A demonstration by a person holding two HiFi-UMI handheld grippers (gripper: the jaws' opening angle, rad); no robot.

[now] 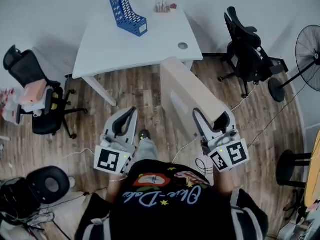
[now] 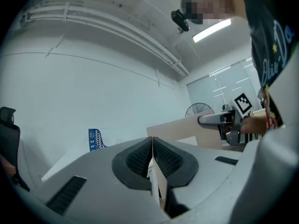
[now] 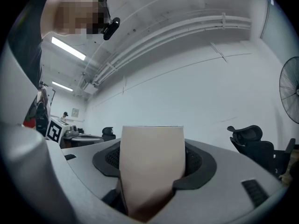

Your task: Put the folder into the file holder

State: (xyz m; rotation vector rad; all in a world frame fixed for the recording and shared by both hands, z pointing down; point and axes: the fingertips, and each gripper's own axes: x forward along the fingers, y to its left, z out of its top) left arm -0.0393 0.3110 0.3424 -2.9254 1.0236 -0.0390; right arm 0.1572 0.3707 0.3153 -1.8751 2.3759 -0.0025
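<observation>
Folder (image 1: 189,91) in right gripper (image 1: 214,119)

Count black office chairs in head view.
2: left chair beside the white desk, right chair near the fan. Round black seat at lower left may be a third.

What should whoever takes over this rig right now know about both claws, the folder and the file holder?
Left claw: shut, nothing seen in it.
Right claw: shut on the beige folder, which stands on edge and reaches toward the white desk.
Blue file holder: on the desk's far side, nothing seen inside.
Done: the folder is gripped.
Left: carry it to the desk, slide it into the file holder, release.
</observation>
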